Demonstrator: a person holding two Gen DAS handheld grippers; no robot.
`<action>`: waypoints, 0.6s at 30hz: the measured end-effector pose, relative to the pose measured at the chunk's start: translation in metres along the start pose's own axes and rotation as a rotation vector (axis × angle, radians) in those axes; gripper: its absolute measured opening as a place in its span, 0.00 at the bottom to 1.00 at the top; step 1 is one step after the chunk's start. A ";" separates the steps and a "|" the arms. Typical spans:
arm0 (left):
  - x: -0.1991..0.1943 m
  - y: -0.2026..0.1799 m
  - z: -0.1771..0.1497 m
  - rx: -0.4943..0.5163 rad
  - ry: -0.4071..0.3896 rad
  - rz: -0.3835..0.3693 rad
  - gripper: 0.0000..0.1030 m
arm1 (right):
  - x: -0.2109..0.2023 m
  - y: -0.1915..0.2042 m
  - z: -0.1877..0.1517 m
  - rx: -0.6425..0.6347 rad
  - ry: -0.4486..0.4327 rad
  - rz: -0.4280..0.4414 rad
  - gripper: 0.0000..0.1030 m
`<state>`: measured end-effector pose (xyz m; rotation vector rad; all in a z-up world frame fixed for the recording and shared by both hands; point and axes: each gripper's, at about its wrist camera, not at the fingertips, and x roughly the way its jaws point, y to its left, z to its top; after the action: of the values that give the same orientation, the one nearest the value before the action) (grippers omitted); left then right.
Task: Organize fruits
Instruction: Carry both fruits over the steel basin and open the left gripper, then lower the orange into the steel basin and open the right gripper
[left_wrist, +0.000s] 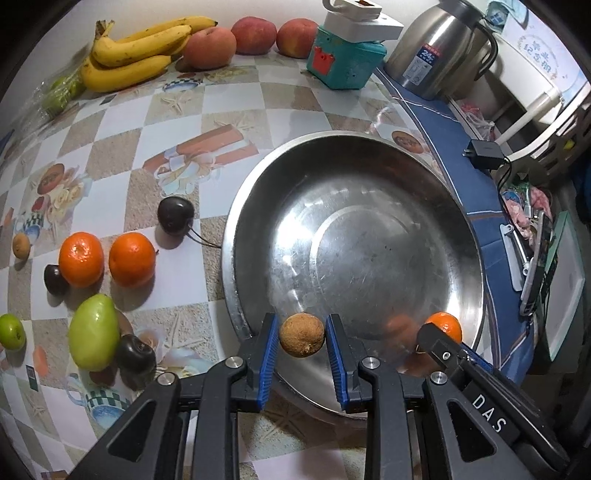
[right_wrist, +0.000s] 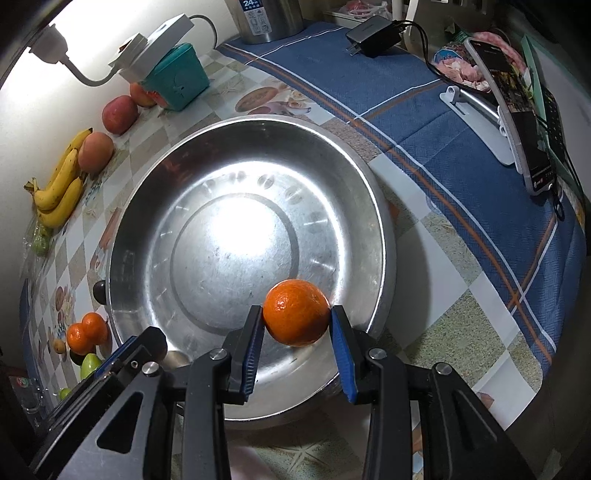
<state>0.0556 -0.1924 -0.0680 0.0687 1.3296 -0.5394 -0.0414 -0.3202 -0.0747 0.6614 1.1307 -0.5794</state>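
Currently, a small brown round fruit (left_wrist: 302, 335), rough-skinned, is pinched between the blue pads of the left tongs (left_wrist: 302, 341), which are pressed in on it over the near rim of a large steel basin (left_wrist: 436, 192). A mandarin (right_wrist: 297, 312) is gripped in the same way by the right tongs (right_wrist: 297, 325), also above the basin's near inner wall; in the left wrist view this mandarin is glimpsed just right of the left tongs, behind the tip of the right tongs. No fruit is seen lying inside the basin.

Left of the left tongs, on the patterned bench (left_wrist: 122, 155), a green mango (left_wrist: 94, 338) lies touching a dark plum (left_wrist: 135, 356). Beyond these, two more mandarins (left_wrist: 107, 259) sit side by side, with a second dark plum (left_wrist: 54, 278) against the left one and a small brown fruit (left_wrist: 21, 245) farther left. A small green fruit (left_wrist: 11, 331) is seen at the far left edge. A dark cherry (left_wrist: 175, 215) with its stalk lies between the mandarins and the basin.

Far ahead of the tongs, a bunch of bananas (left_wrist: 136, 51) and three peaches (left_wrist: 255, 38) are lined along the wall, followed by a teal box (left_wrist: 343, 62) and a steel thermos jug (left_wrist: 439, 48). Right of the basin, a blue cloth (right_wrist: 424, 122) is spread, bearing a black charger (right_wrist: 373, 35).
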 end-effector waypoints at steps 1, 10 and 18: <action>0.000 0.000 0.000 0.000 0.001 0.001 0.29 | 0.000 0.000 0.000 -0.001 -0.001 -0.002 0.37; -0.004 0.000 -0.001 -0.003 0.000 -0.027 0.40 | -0.005 0.001 0.000 -0.001 -0.023 -0.014 0.37; -0.016 0.003 0.001 -0.027 -0.018 -0.019 0.40 | -0.012 -0.001 0.002 0.012 -0.050 -0.011 0.37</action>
<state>0.0560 -0.1844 -0.0535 0.0293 1.3209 -0.5366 -0.0451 -0.3210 -0.0631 0.6476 1.0852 -0.6093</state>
